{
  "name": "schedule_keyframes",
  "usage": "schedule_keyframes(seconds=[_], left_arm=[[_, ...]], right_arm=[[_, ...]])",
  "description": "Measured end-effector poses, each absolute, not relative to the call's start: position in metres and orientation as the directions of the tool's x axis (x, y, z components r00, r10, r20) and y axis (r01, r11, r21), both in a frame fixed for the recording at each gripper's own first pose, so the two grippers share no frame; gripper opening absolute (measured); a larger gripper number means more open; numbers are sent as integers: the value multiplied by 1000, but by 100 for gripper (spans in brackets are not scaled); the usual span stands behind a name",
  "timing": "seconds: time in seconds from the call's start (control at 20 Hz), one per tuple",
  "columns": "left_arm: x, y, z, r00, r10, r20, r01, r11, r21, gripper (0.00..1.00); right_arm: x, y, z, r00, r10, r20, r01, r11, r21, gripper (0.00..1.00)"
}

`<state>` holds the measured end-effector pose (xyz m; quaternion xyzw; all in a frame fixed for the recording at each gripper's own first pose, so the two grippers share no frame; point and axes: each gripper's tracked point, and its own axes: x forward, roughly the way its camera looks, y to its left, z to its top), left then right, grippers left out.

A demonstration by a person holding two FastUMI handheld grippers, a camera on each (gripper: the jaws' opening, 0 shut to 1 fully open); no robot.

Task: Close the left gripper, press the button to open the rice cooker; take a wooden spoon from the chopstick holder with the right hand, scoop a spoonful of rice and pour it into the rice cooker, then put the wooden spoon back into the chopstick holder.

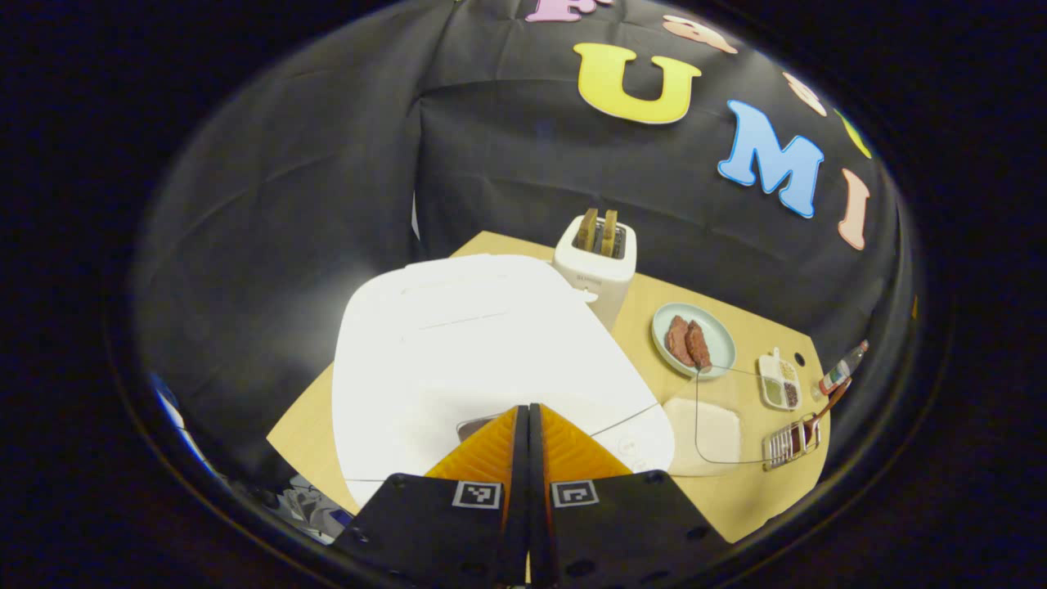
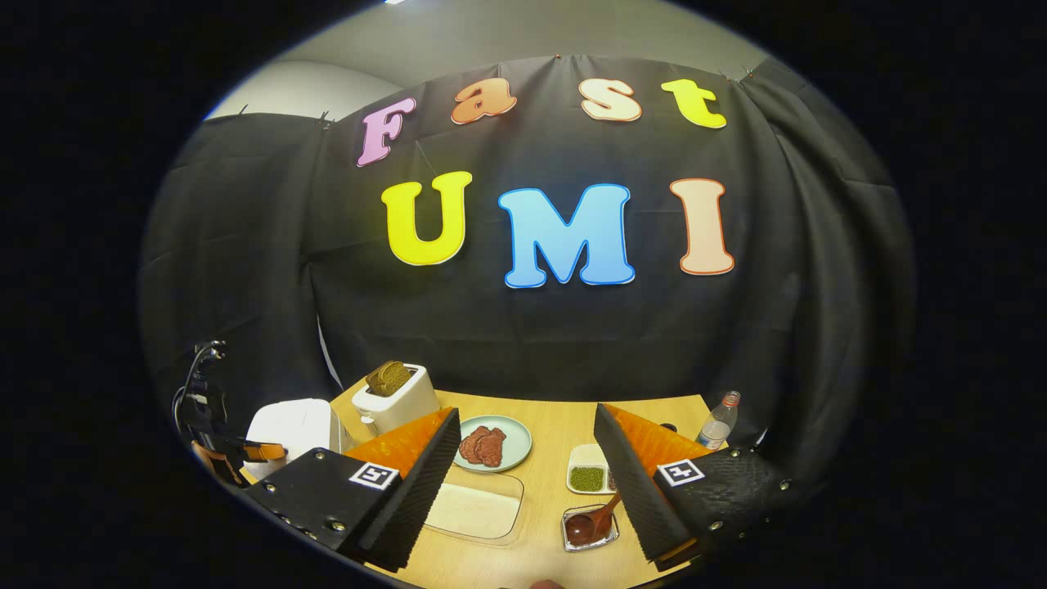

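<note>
- My left gripper [image 1: 528, 413], fingers pressed flat together with nothing between them, hangs over the front of the white rice cooker [image 1: 466, 352], whose lid is down; its tips sit at a small dark panel on the cooker's front (whether they touch it, I cannot tell).
- My right gripper [image 2: 523, 446] is held spread wide and empty, above the near edge of the wooden counter [image 2: 548, 425].
- Between its fingers, low on the counter, the wooden spoon [image 2: 601, 518] leans in the chopstick holder [image 2: 589, 528], a small wire-sided container with a dark inside.
- Just left of the holder lies a clear tray of white rice [image 2: 474, 507].
- Beyond these, from the right gripper view: a pale plate [image 2: 517, 438] carrying reddish-brown slices, and a small white dish [image 2: 586, 477] with green grains.
- Behind the rice cooker stands a white toaster [image 1: 595, 266] with two brown slices upright in its slots.
- At the counter's far right corner, a clear plastic bottle [image 2: 717, 423] stands upright.
- In the right gripper view the other gripper [image 2: 233, 450] shows at far left, beside the cooker.
</note>
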<state>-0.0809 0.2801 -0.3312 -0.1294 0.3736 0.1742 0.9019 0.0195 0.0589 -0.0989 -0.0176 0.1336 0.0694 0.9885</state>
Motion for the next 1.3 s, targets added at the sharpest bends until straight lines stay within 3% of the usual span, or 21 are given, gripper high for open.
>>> schedule_keyframes(seconds=[0.2, 0.4, 0.45, 0.55, 0.75, 0.8, 0.85, 1.05, 1.3], left_arm=[[-78, 283, -318, 681, 220, -699, -414, 903, -119, 9], [-60, 293, -232, 801, 344, -491, -411, 911, -32, 12], [-53, 291, -203, 833, 352, -427, -403, 915, -32, 19], [-46, 274, -158, 885, 325, -335, -370, 925, -81, 52], [-47, 253, -96, 939, 301, -167, -319, 943, -93, 75], [-44, 242, -88, 948, 287, -134, -299, 951, -82, 87], [-44, 233, -78, 957, 273, -99, -279, 958, -63, 93], [-37, 188, -55, 979, 201, -12, -201, 979, 7, 97], [-27, 146, -55, 993, 115, -4, -115, 993, 9, 95]], right_arm=[[18, 56, -98, 957, 129, -261, -138, 990, -16, 99], [18, 55, -97, 958, 130, -254, -139, 990, -15, 99], [18, 55, -97, 959, 130, -252, -138, 990, -14, 99], [18, 54, -96, 961, 129, -245, -137, 991, -14, 99], [16, 47, -90, 968, 119, -220, -128, 991, -27, 99], [16, 44, -89, 970, 116, -213, -125, 992, -30, 99], [17, 41, -87, 972, 112, -207, -121, 992, -33, 99], [15, 26, -86, 978, 84, -192, -91, 995, -32, 99], [16, -4, -96, 981, 16, -195, -26, 999, -48, 99]])
